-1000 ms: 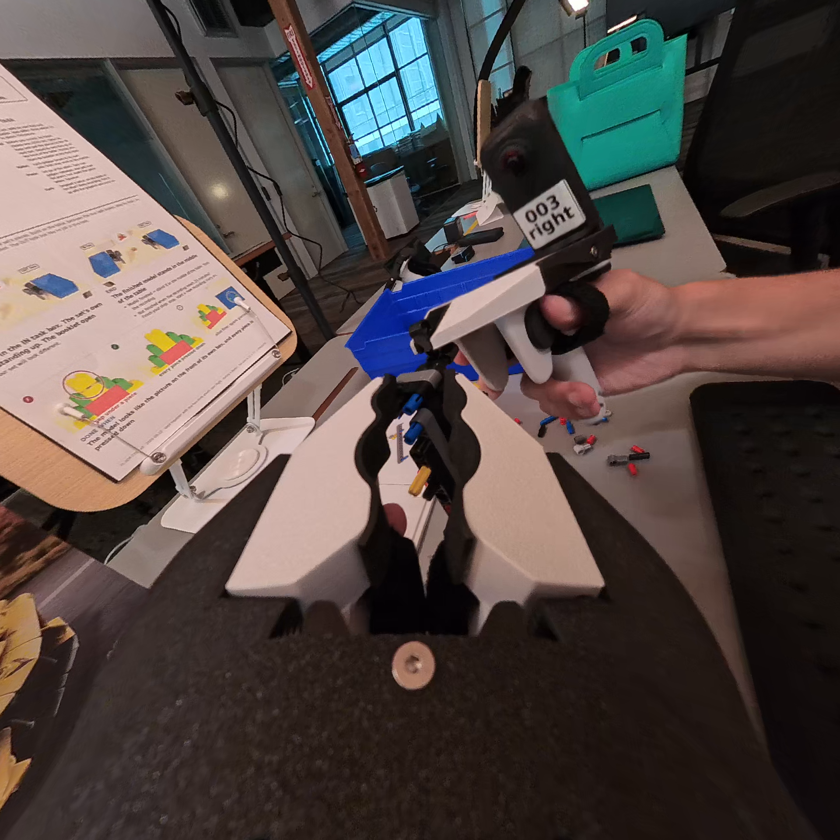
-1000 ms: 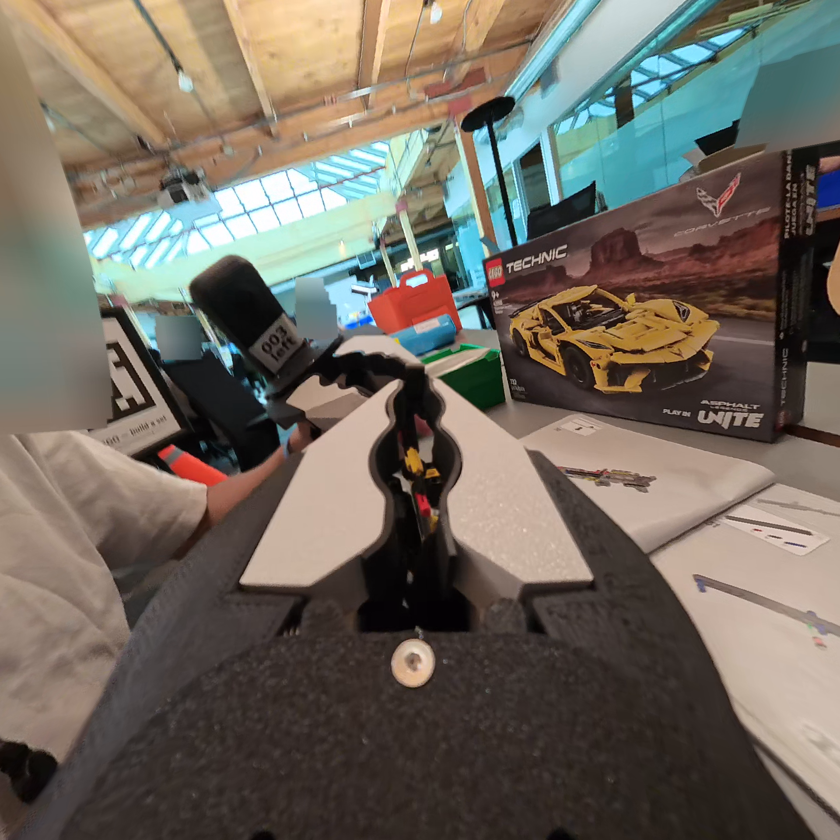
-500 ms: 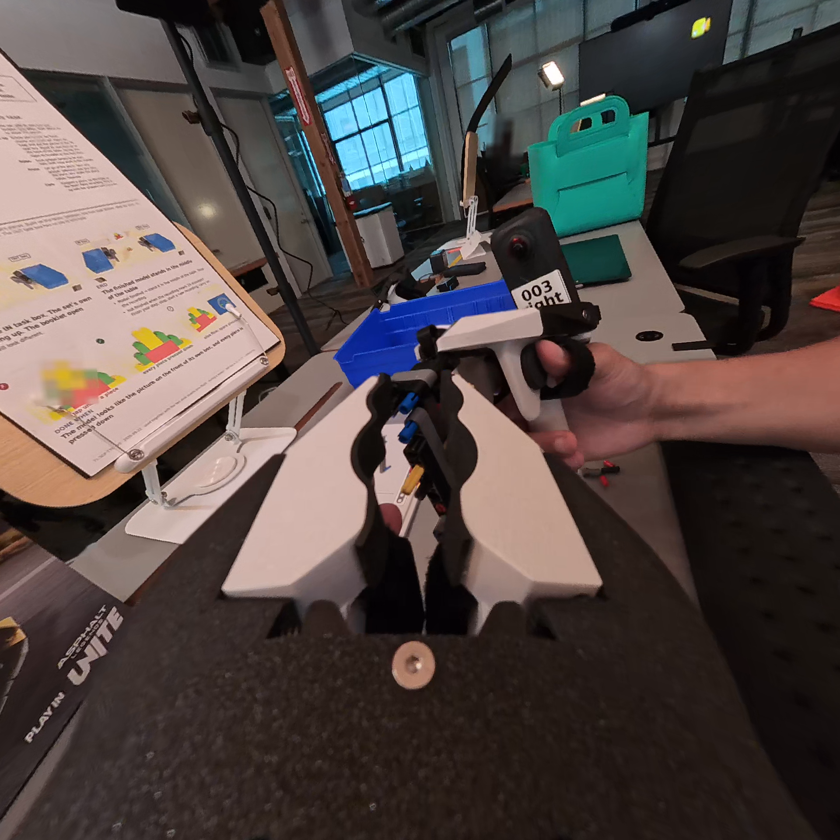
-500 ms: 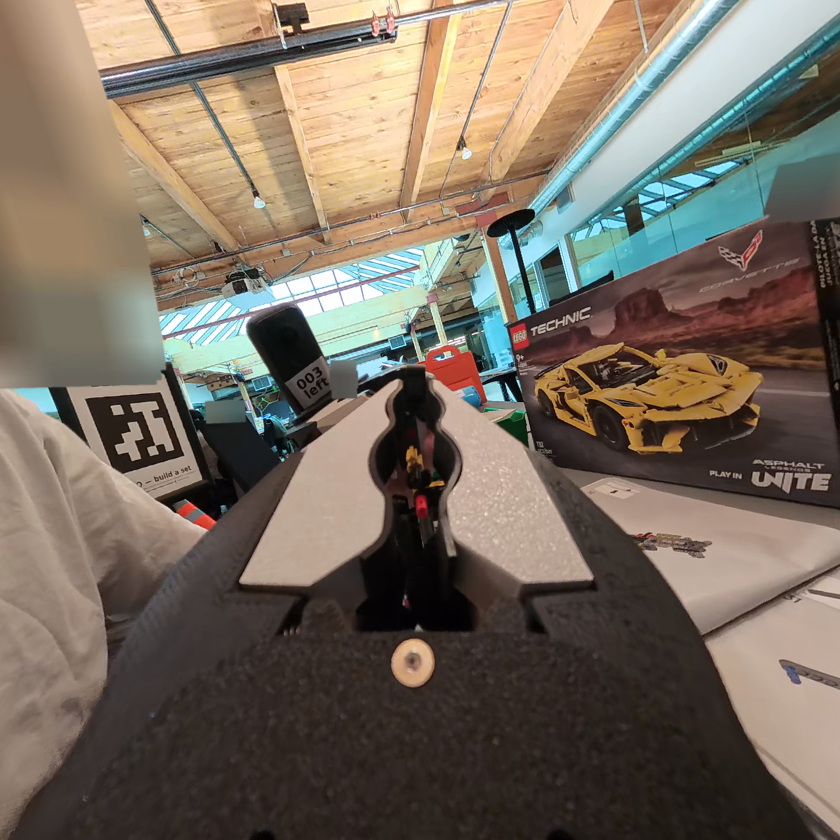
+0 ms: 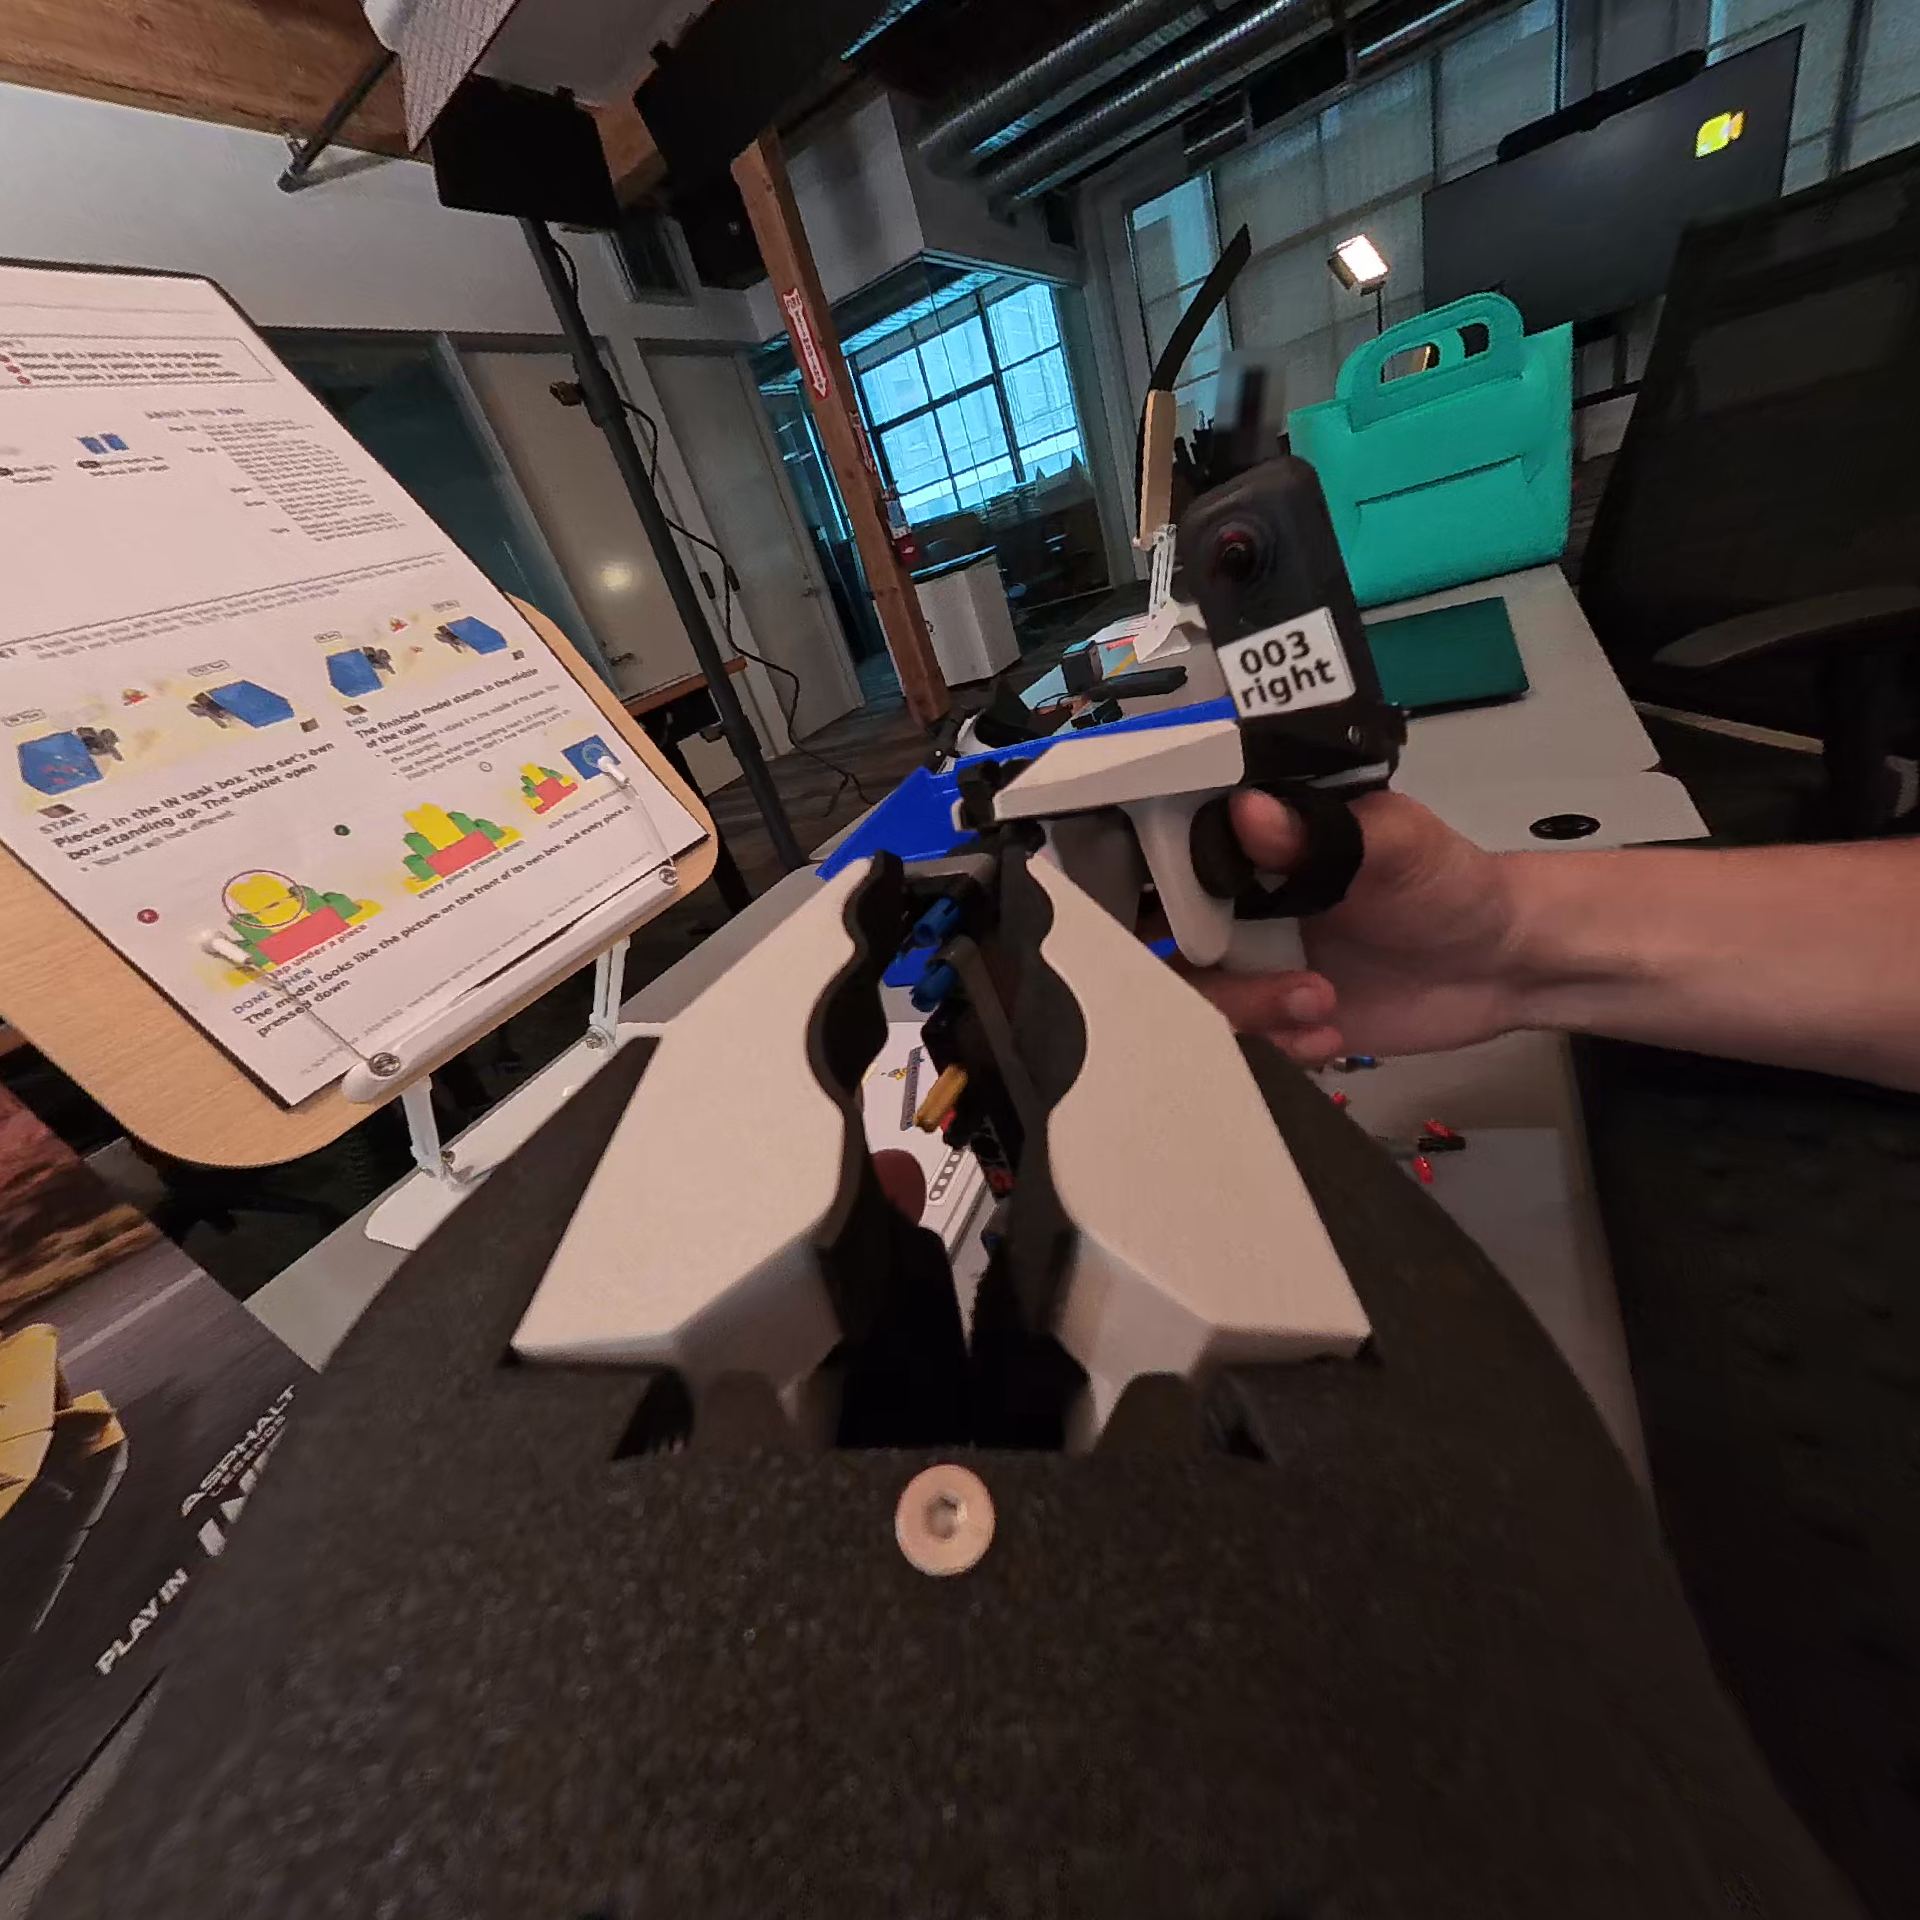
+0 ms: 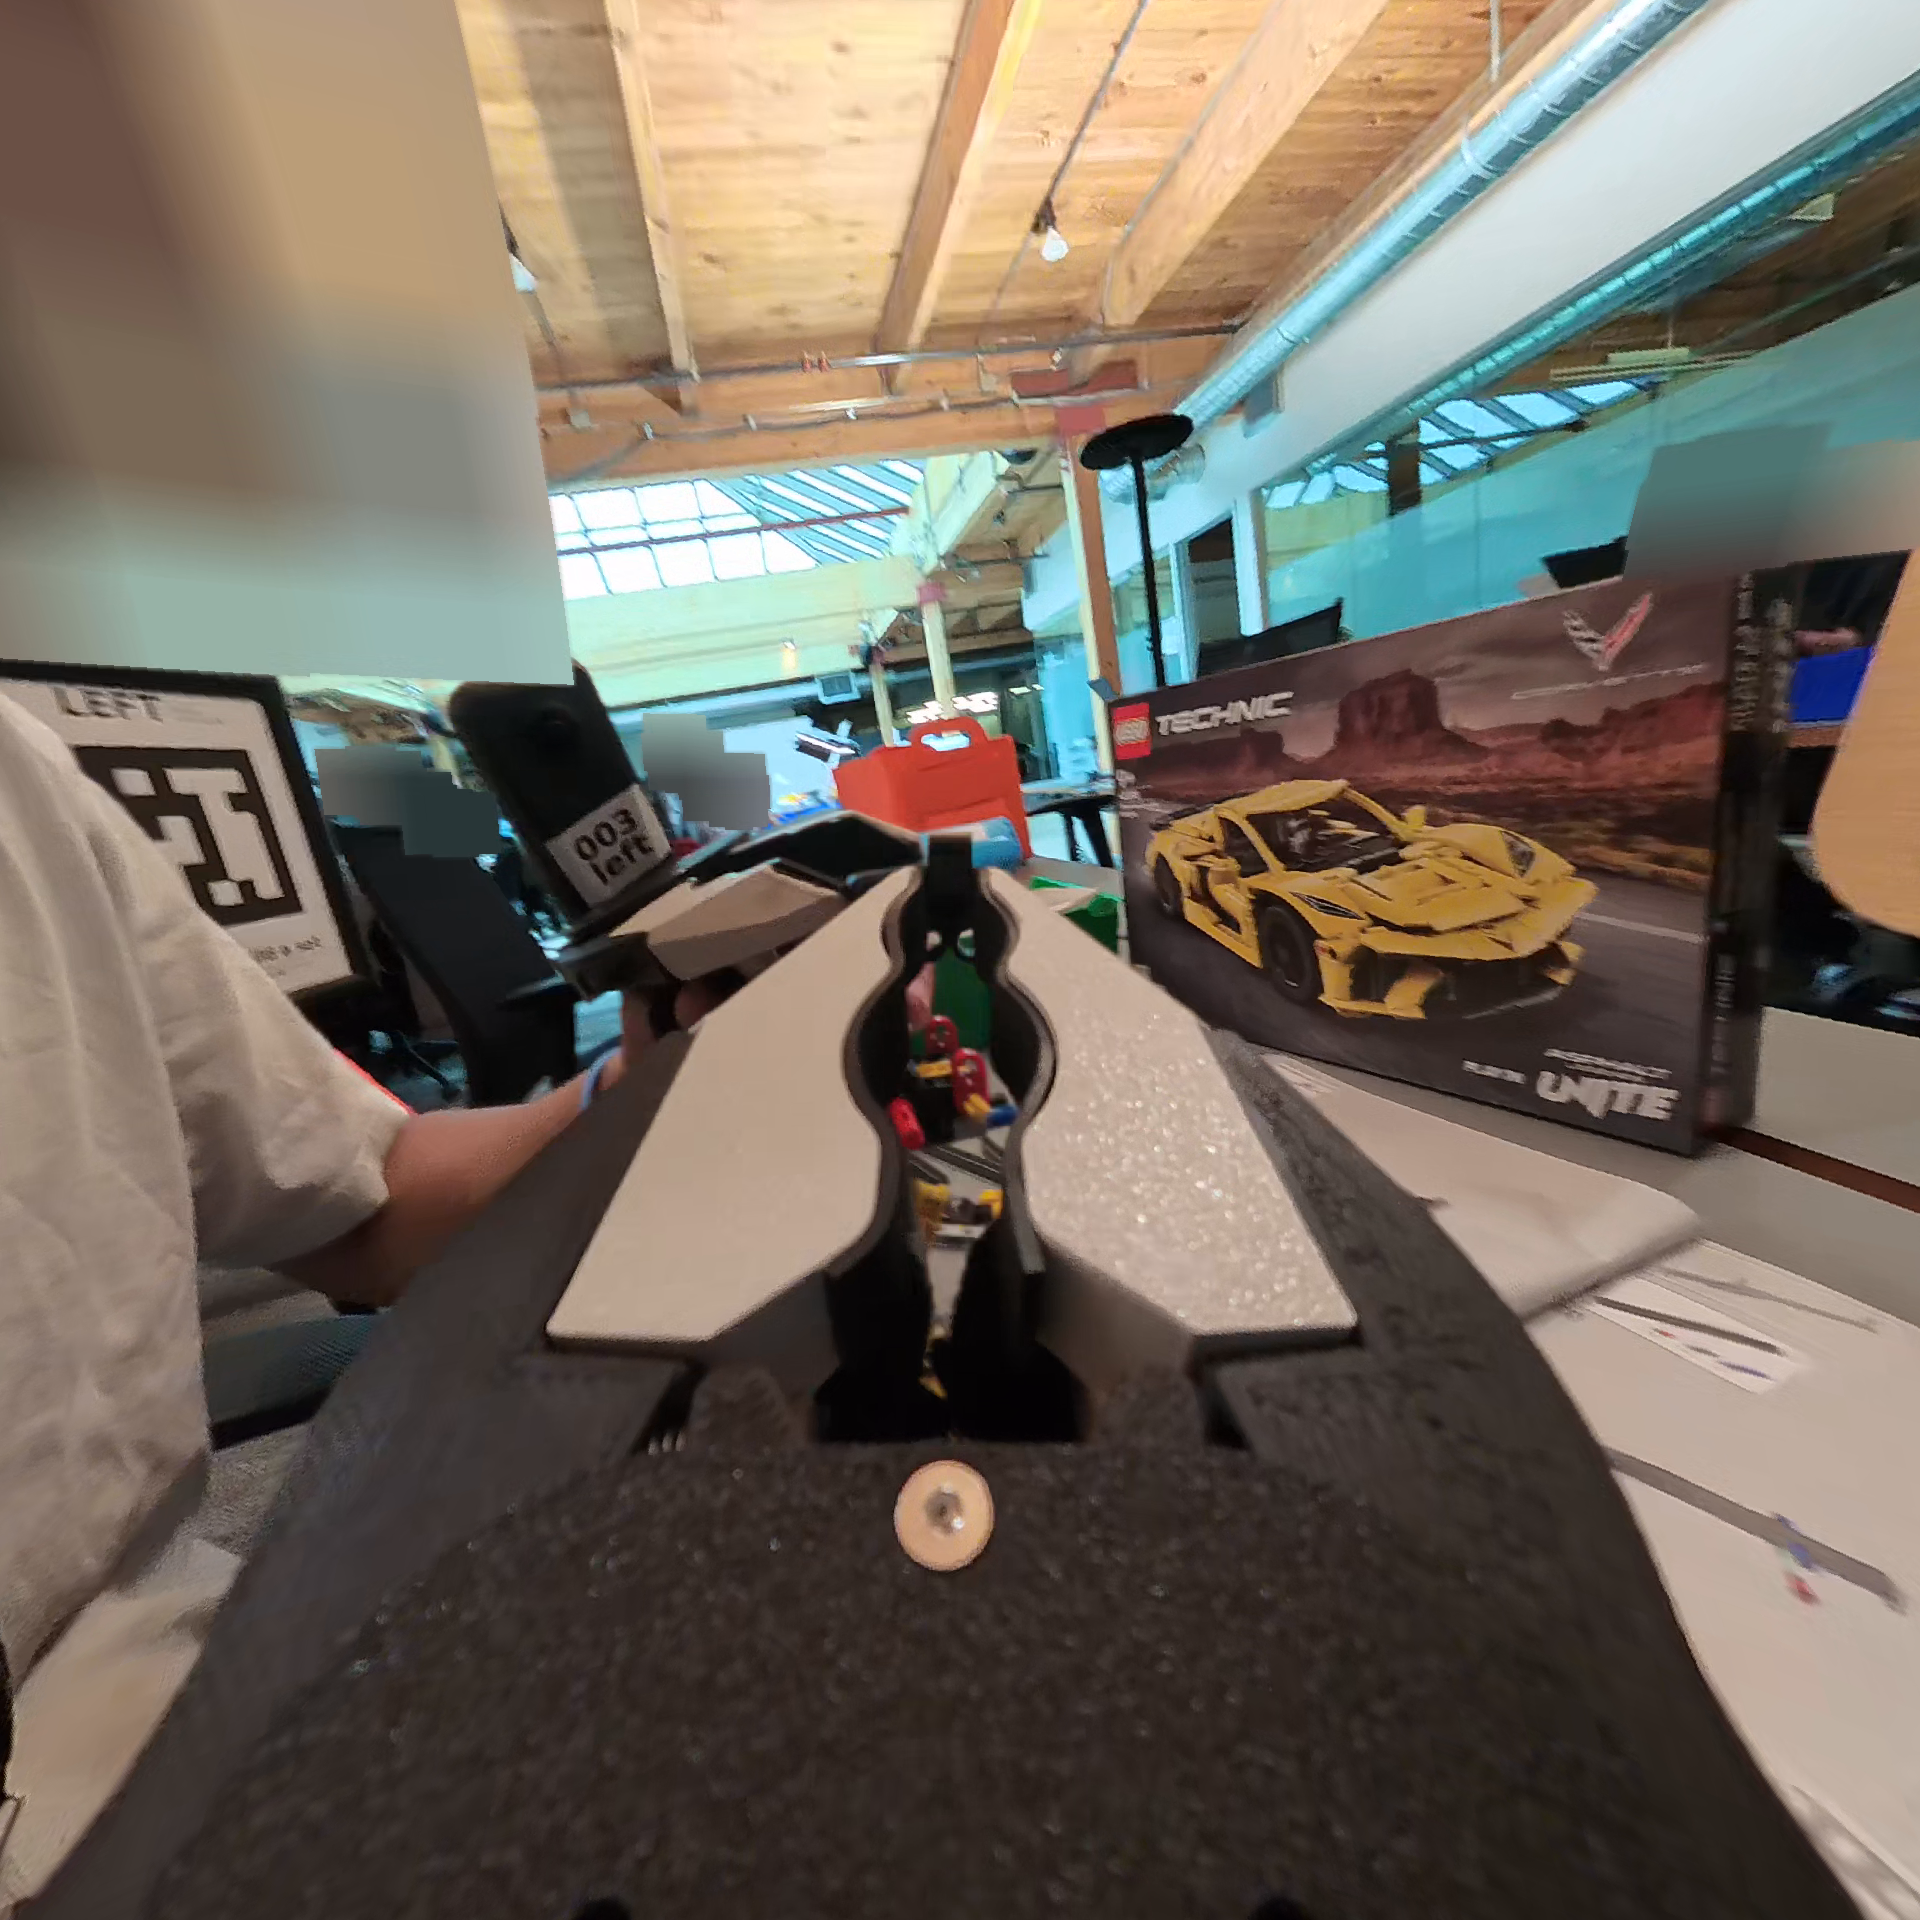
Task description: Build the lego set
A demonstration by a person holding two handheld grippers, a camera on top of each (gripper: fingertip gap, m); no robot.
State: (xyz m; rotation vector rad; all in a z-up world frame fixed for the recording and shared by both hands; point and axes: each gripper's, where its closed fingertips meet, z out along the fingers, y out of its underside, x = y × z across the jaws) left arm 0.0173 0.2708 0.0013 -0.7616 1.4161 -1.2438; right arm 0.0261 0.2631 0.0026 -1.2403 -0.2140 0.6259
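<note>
The left claw (image 5: 951, 997) is clenching a small black lego assembly (image 5: 977, 1049) studded with blue and yellow pins, holding it up above the grey surface (image 5: 1507, 1174). The right claw (image 6: 951, 914) is meeting it from the opposite side, its tips pinching the same assembly (image 6: 940, 1081), where red pins are showing. Loose red and black pieces (image 5: 1429, 1143) are lying on the surface near its right edge. A blue bin (image 5: 914, 821) is sitting behind them, and the set's box (image 6: 1423, 894) is standing at the far edge.
</note>
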